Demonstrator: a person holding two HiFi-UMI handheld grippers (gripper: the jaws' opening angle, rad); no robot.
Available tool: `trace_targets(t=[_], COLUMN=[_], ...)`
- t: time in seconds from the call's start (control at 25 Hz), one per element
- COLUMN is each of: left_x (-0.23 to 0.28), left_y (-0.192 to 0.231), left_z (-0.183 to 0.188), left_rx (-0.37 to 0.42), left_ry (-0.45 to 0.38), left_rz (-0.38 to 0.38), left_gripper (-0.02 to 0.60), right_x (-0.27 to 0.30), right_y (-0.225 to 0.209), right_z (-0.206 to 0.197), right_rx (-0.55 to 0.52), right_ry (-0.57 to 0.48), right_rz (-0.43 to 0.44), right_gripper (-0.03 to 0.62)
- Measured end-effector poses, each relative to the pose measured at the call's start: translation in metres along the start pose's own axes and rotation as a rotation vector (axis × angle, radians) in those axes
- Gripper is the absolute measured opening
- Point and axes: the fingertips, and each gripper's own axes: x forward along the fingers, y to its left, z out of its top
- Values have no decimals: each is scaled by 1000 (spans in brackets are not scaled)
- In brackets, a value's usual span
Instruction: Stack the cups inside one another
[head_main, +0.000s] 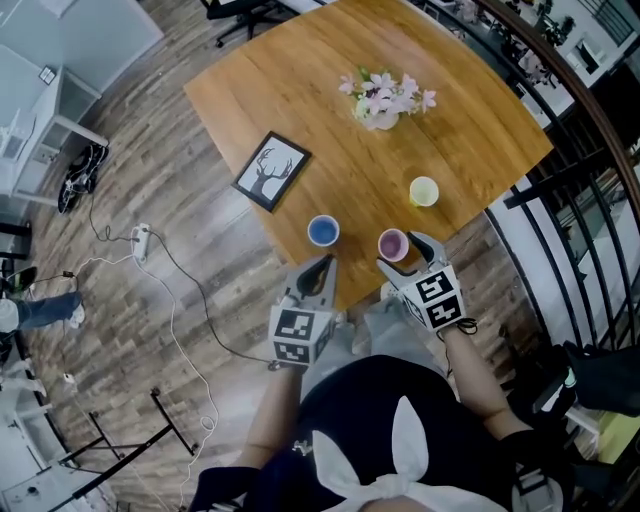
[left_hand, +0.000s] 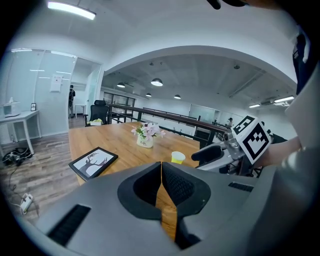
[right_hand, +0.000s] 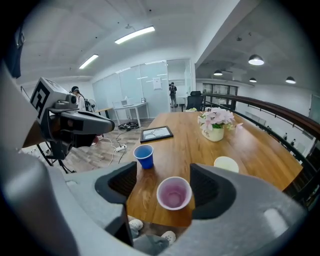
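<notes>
Your right gripper, jaws apart, straddles the pink cup, which stands on the table well to your side of the flower vase, as do the blue cup and the yellow cup; your left gripper has its jaws together, empty.

Your right gripper hangs at the near edge of a wooden table, its jaws spread wide. A pink cup stands upright between them, with a gap on each side and neither pad touching it. Beyond it to the left stands a blue cup; to the right, a pale yellow cup. Farther back sit a framed picture and a vase of pink flowers. Your left gripper shows at the left, beside the table.
</notes>
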Motion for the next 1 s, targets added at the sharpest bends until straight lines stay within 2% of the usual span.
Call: trace_targets(t=[0.36, 1.0], left_x=[4, 10], left_y=[4, 4], left_z=[-20, -36], left_rx=[-38, -47], left_ry=[57, 103], left_rz=[13, 9], left_gripper=[20, 20], right_x=[32, 56], right_y=[-13, -22], right_z=[-47, -72], right_rx=[-6, 20], right_ry=[125, 208], right_rz=[2, -16], right_gripper=[354, 354])
